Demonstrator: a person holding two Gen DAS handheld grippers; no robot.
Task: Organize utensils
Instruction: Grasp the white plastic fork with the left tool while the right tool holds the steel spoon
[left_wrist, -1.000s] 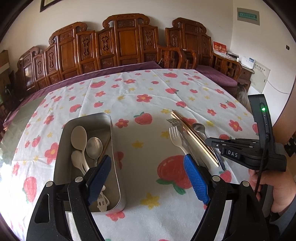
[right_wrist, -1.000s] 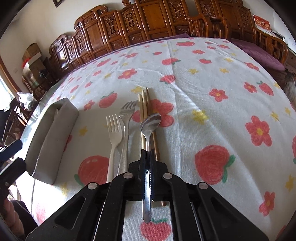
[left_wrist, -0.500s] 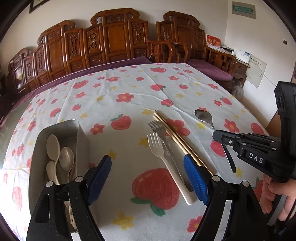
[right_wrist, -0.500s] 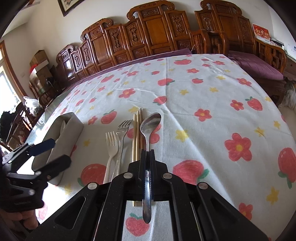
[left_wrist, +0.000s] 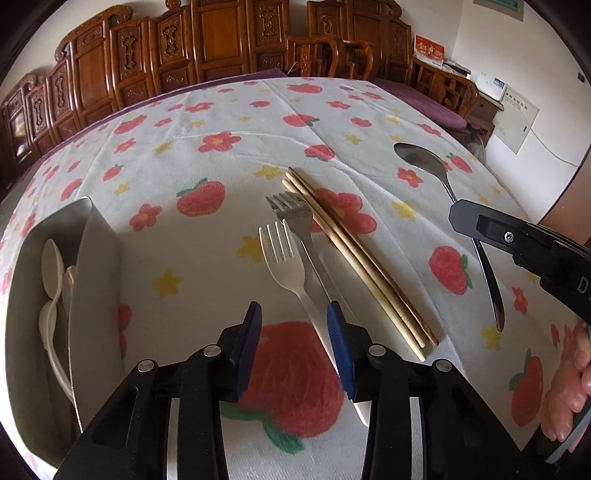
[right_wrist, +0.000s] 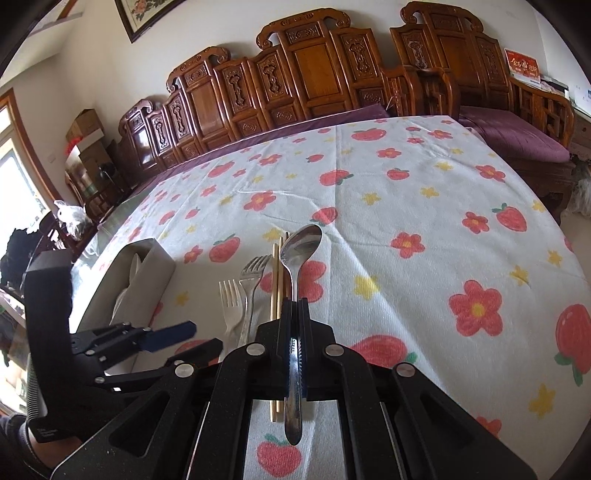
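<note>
The rectangular steel tin (left_wrist: 94, 280) holds white plastic spoons (left_wrist: 51, 258); the left gripper (left_wrist: 293, 343) is closing around the white plastic fork (left_wrist: 284, 258), not yet pinching it, while the right gripper (right_wrist: 294, 332) clamps a shiny metal spoon (right_wrist: 300, 247).

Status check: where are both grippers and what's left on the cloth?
Right gripper shut on metal spoon, lifted. Left gripper closing over white fork handle, not gripping yet. Metal fork, chopsticks remain; tray unobstructed.

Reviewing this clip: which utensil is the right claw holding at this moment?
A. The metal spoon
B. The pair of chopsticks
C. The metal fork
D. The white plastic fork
A: the right claw is shut on the handle of the metal spoon, lifted above the cloth, while both forks and the chopsticks lie on the table.
</note>
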